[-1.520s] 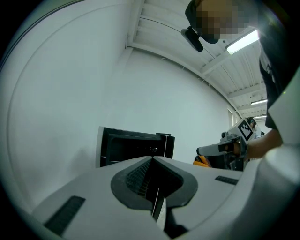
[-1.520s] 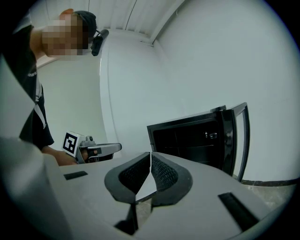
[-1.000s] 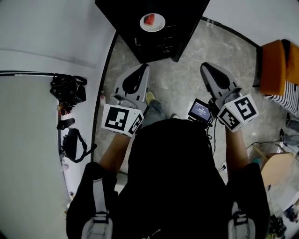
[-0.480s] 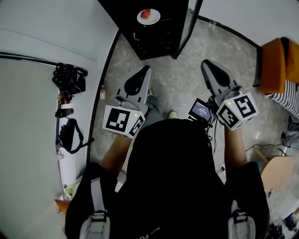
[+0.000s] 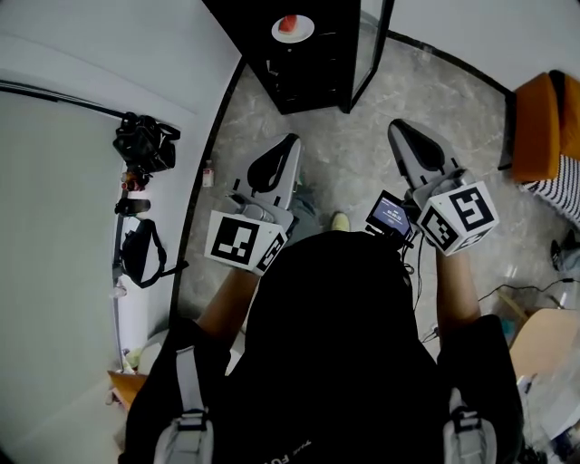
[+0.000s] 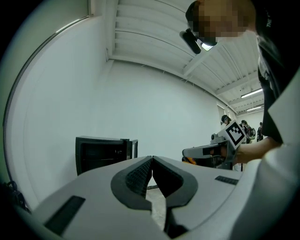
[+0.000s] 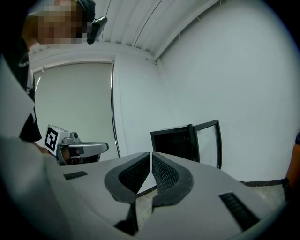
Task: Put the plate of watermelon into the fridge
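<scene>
Fridge (image 5: 313, 77), black, its door (image 5: 370, 50) open, stands on the floor by the wall; left gripper (image 5: 291, 141) and right gripper (image 5: 400, 128), jaws clenched empty, hover well short of it; plate (image 5: 304, 34) of watermelon (image 5: 288, 24) sits on its top

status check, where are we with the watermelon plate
Left gripper, right gripper shut, empty. Plate of watermelon on top of fridge, door open. Nothing seen in the way.

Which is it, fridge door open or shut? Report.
Open. The glass door stands swung out from the black fridge; the right gripper view shows its dark interior exposed.
</scene>
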Demonstrator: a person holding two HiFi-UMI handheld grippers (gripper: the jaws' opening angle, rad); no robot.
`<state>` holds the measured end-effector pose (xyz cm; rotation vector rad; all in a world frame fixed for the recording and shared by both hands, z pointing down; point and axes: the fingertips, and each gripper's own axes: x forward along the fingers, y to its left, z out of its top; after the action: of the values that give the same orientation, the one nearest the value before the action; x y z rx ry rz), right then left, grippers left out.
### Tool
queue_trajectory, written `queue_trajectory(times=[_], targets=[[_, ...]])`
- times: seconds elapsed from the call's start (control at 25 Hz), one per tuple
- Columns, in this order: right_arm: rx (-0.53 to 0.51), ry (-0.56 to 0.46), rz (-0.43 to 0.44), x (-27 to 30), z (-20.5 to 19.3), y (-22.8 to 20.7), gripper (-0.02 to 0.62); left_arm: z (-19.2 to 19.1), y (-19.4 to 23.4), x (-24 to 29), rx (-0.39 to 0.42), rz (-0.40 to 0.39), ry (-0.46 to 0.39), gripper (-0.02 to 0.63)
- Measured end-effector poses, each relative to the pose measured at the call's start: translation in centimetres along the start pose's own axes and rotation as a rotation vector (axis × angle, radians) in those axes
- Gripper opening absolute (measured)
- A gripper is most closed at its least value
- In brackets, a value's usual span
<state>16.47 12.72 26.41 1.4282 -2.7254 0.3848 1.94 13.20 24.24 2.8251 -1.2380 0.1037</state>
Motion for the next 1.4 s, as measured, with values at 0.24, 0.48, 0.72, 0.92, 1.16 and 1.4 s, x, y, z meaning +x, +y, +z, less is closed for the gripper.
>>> queue_trajectory(times=[0.24,0.48,0.72,0.92,1.16,1.4], targets=[[0.003,-0.011,0.003,-1.1,0.0,0.9,0.021,0.7,-0.9,-1.9,-0.003,0.018,-0.006,0.012],[0.002,0.008,0.007,-1.2,-0.3,1.6,0.021,0.7,-0.7,-2.5,-0.002,0.030,-0.012,0.012],[-0.003,0.027,-0.004,-0.2,-0.7,2.0,0.021,0.6,0.6,-3.0,-0.004,0.037,-0.017,0.012],[0.008,0.036,-0.015,0.5,-1.1,2.2,0.021,0.6,1.9,-3.6,-0.003,0.056,-0.012,0.012],[0.000,0.042,-0.002,1.9,-1.1,3.1,0.020,0.5,3.7,-4.4,-0.004,0.075,-0.017,0.012],[-0.009,0.040,0.001,2.6,-0.8,3.1,0.021,0.5,4.3,-4.2,-0.006,0.081,-0.021,0.012]])
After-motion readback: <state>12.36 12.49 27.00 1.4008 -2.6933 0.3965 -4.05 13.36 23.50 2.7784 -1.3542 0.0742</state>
